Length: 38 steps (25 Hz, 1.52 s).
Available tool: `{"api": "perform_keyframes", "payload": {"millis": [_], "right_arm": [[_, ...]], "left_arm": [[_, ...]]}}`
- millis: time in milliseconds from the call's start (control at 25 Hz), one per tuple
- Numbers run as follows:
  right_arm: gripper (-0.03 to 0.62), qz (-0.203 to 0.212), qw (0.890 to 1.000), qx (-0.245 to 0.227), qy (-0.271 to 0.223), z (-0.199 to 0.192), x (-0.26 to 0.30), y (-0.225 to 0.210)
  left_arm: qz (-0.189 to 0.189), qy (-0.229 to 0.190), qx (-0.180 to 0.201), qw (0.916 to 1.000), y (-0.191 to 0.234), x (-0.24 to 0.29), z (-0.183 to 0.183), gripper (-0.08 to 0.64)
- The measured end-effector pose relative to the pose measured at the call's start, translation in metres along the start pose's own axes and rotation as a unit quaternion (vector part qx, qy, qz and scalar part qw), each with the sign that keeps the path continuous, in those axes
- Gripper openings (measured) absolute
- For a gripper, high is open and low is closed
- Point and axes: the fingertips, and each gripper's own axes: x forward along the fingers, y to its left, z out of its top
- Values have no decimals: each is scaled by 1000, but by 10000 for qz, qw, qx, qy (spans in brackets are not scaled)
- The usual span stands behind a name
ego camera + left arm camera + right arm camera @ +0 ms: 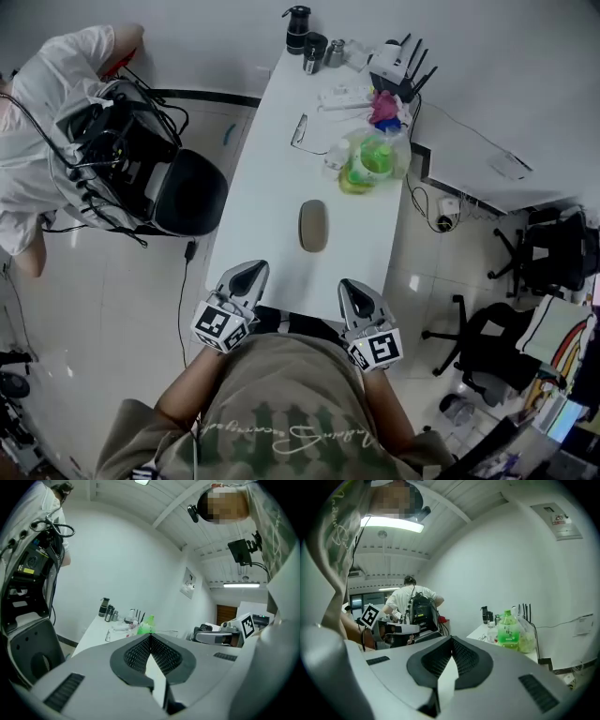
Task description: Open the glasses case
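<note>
Hovering at the near edge of the white desk point(267, 178), the left tongs point(246, 277) are pressed together with nothing between them. Farther along, mid-desk, lies the glasses case point(313, 226), a smooth grey-brown oval, closed, its long side pointing away. The right tongs point(354, 294) are likewise closed and empty, apart from it.

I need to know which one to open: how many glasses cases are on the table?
1. The glasses case lies closed near the middle of the table; the clutter at its far end could hide another.
</note>
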Motion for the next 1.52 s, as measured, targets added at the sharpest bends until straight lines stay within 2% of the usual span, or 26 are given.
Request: {"api": "perform_keyframes", "payload": {"millis": [120,280,400,520,560,600,720,840,1040,1360,1440,1520], "right_arm": [[10,59,9999,34,89,-1,6,-12],[11,-67,9996,30,289,-8,14,-28],[11,91,9983,117,565,-18,23,-31],[14,217,9955,99,914,-28,35,-34],[36,254,9947,175,985,-32,40,-36],[95,292,9936,288,1049,-36,44,-39],[162,302,9901,577,1240,-47,58,-51],[235,137,9868,728,1442,-60,77,-68],[249,172,9757,1179,1839,-93,122,-90],[249,178,9542,1492,2586,-158,170,-115],[287,166,9497,1682,2635,-169,177,-117],[299,121,9455,1772,2728,-179,183,-119]], "left_arm": [[100,2,79,9999,-6,12,3,5],[128,-39,119,9998,-9,26,8,5],[23,-7,203,9998,-15,34,9,5],[111,26,222,9997,-15,42,10,5],[157,22,208,9997,-13,43,10,5],[204,11,182,9996,-11,44,10,5],[309,10,86,9995,-4,44,8,5],[233,48,111,9997,-2,44,9,5],[282,63,114,9995,6,50,12,5],[319,162,-67,9993,11,48,5,5],[362,177,-122,9991,13,46,4,5],[421,224,-195,9987,13,44,4,5]]}}
